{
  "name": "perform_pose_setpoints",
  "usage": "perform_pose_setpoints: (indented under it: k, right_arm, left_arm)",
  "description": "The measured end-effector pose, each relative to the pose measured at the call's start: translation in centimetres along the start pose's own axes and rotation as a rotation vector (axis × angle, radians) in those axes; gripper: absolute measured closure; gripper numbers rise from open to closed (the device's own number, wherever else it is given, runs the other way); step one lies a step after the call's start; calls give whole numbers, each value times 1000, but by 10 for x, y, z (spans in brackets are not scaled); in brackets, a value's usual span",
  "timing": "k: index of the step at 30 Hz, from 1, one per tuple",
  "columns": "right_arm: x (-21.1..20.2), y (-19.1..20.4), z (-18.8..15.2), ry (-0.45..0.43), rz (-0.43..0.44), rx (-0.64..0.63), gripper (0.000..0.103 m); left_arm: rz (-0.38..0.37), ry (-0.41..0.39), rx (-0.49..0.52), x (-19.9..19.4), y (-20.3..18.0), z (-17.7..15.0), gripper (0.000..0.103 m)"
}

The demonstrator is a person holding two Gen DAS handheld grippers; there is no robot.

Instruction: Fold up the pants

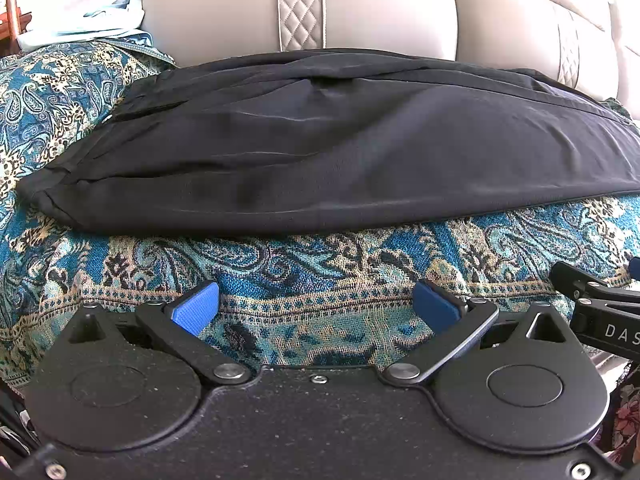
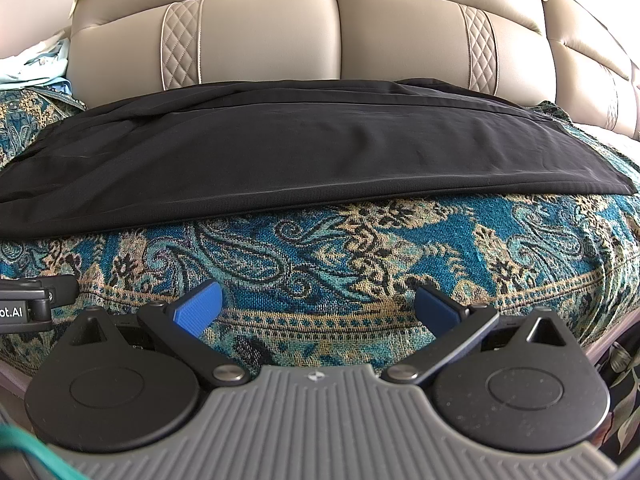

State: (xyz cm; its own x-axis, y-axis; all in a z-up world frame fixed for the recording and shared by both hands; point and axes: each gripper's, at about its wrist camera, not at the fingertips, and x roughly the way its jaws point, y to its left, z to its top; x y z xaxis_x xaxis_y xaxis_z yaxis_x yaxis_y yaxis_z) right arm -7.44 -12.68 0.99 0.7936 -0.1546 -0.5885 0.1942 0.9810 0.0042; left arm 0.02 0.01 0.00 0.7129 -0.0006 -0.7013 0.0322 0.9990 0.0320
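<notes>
Both grippers (image 1: 316, 306) (image 2: 318, 306) spread, pants (image 2: 280, 152) ahead, apart.

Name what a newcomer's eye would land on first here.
First, the black pants, laid out long across the blue paisley throw in front of the beige sofa back. Next, both grippers, left and right, open over the throw, short of the pants.

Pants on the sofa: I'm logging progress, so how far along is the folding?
Done: the black pants lie as one long strip, legs apparently stacked, on the paisley throw. In hand: nothing; the left hand-held gripper and the right hand-held gripper are open, short of the cloth. Left: the crosswise folds.
</notes>
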Motion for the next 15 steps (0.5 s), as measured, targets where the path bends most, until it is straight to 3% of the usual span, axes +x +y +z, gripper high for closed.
perform_pose_setpoints:
  k: [11, 15]
  right_arm:
    - [1, 0, 2, 13, 3, 0, 0]
    - [5, -3, 14, 50, 3, 12, 0]
  left_arm:
    - [17, 28, -12, 2, -3, 7, 0]
    - [10, 74, -15, 5, 0, 14, 0]
